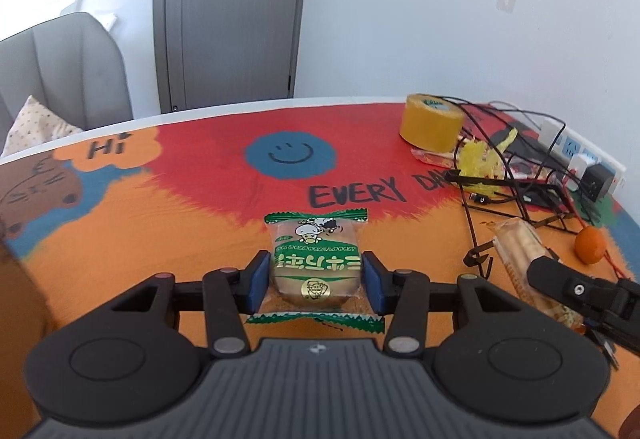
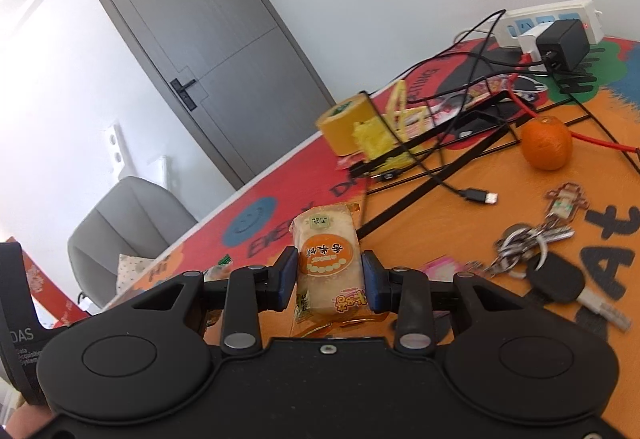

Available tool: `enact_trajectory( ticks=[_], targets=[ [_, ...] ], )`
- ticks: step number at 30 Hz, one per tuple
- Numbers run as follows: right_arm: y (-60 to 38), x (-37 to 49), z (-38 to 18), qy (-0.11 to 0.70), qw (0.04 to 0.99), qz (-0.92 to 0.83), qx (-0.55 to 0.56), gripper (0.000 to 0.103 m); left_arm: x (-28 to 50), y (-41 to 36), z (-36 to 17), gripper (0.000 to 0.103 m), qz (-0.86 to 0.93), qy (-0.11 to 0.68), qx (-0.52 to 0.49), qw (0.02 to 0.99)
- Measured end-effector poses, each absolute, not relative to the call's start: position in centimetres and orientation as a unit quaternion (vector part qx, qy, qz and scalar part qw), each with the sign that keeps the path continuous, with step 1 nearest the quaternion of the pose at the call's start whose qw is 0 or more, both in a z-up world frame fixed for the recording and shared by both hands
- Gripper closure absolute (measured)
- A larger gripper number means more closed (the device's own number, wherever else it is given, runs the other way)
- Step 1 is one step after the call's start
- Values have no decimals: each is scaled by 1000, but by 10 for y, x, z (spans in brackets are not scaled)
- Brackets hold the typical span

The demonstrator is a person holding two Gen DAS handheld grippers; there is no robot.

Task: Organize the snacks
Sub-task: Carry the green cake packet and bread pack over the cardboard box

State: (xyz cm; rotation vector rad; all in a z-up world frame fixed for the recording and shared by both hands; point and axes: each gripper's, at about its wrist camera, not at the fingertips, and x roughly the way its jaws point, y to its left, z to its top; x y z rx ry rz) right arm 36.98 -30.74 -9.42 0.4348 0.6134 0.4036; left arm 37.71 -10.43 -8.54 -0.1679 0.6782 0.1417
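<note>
Left gripper (image 1: 315,275) clamps green-wrapped cake (image 1: 315,264), pads touching both sides, over orange tablecloth (image 1: 168,239). Right gripper (image 2: 330,275) grips orange-label rice cake packet (image 2: 328,263), lifted above table, near wire rack (image 2: 440,155); orange (image 2: 546,143) far right.

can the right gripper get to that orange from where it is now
Probably not yet. The right gripper already has its jaws shut on the orange-label snack pack, so it is full. The orange sits ahead to its right, with a black cable lying between.
</note>
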Motion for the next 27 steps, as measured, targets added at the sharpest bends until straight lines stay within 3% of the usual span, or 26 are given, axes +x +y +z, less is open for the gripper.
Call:
enact_trajectory(
  ticks=[27],
  targets=[
    [-278,277,-46,248,908,235,241,68,249,-84,-8,55,82,263,-109,955]
  ],
)
